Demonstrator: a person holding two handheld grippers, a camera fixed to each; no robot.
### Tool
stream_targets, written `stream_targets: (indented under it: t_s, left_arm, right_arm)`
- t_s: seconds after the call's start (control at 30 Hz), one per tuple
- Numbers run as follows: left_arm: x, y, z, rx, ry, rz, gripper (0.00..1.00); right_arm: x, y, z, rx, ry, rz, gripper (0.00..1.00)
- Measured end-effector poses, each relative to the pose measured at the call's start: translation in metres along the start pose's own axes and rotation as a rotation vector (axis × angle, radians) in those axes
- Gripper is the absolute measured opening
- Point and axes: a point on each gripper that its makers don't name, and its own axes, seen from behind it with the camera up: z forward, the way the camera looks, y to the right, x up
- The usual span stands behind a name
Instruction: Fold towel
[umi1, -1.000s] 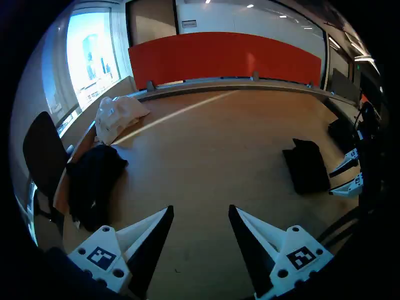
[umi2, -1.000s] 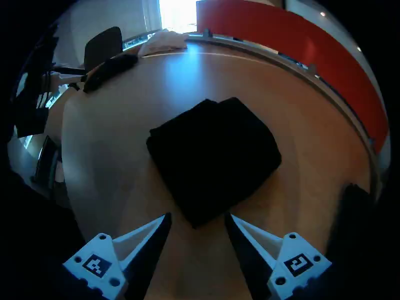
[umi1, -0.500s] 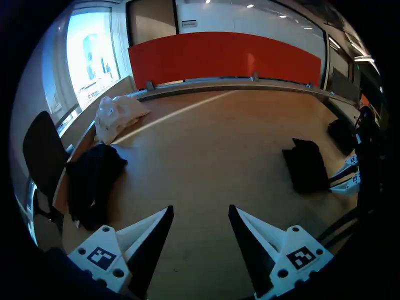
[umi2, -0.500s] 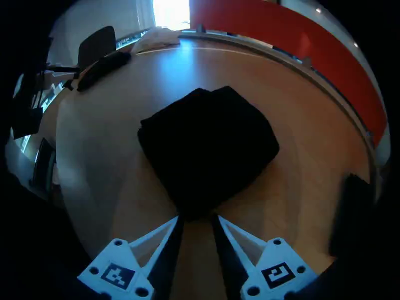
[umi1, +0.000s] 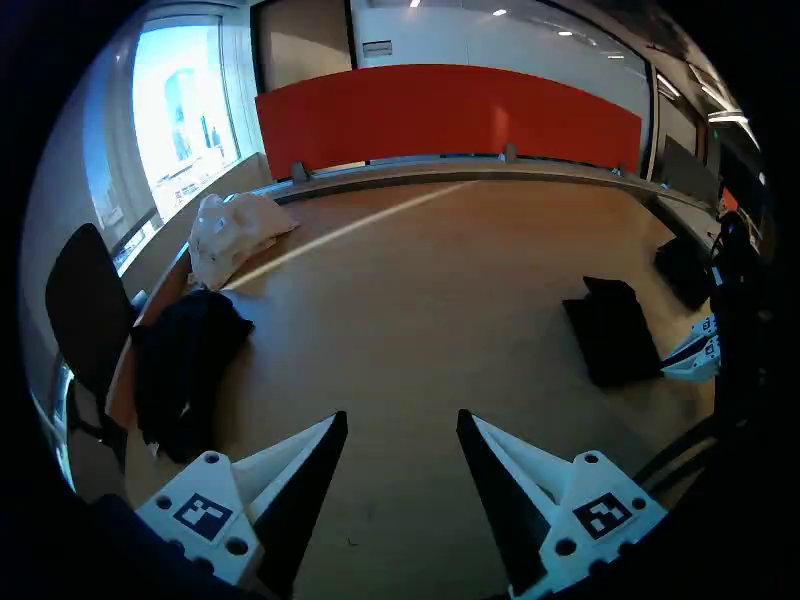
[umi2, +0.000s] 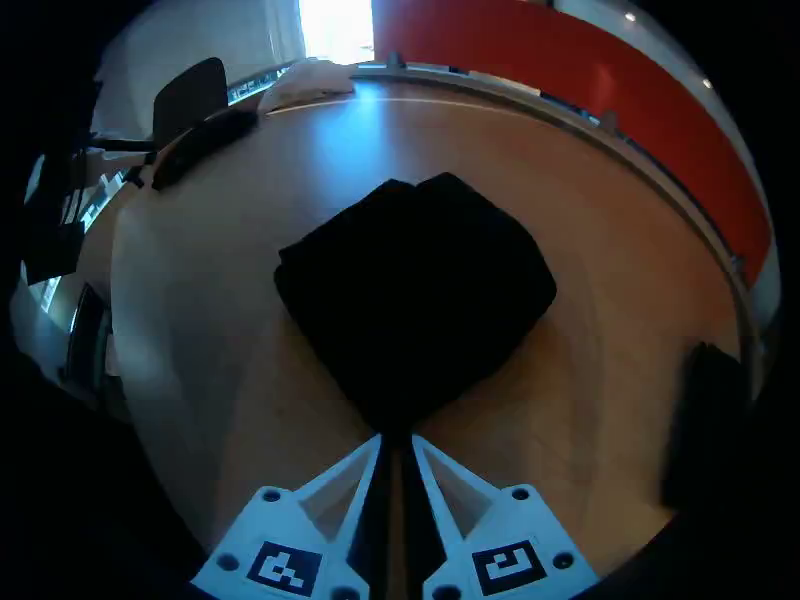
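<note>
A black folded towel (umi2: 420, 290) lies on the wooden table (umi2: 230, 300); in the left gripper view the towel (umi1: 610, 335) sits at the far right. My right gripper (umi2: 396, 442) is shut on the towel's near corner, fingers almost touching. From the left gripper view, the right gripper (umi1: 668, 363) meets the towel's right edge. My left gripper (umi1: 400, 425) hovers open over bare table (umi1: 420, 280), with nothing between its fingers.
A white cloth (umi1: 232, 228) and a dark heap of fabric (umi1: 185, 360) lie at the table's left edge, beside a black chair (umi1: 85, 300). A red partition (umi1: 450, 110) runs along the far edge. Another dark object (umi2: 705, 420) sits near the towel.
The right gripper has closed from wide open onto the towel's near corner. The left gripper has stayed still and open.
</note>
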Motion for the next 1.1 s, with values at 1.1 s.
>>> stream_targets:
  t_s: [1.1]
  left_arm:
    - [0.009, 0.003, 0.001, -0.009, 0.014, 0.004, 0.81]
  right_arm:
    - [0.138, 0.025, -0.067, -0.047, 0.299, -0.086, 0.05]
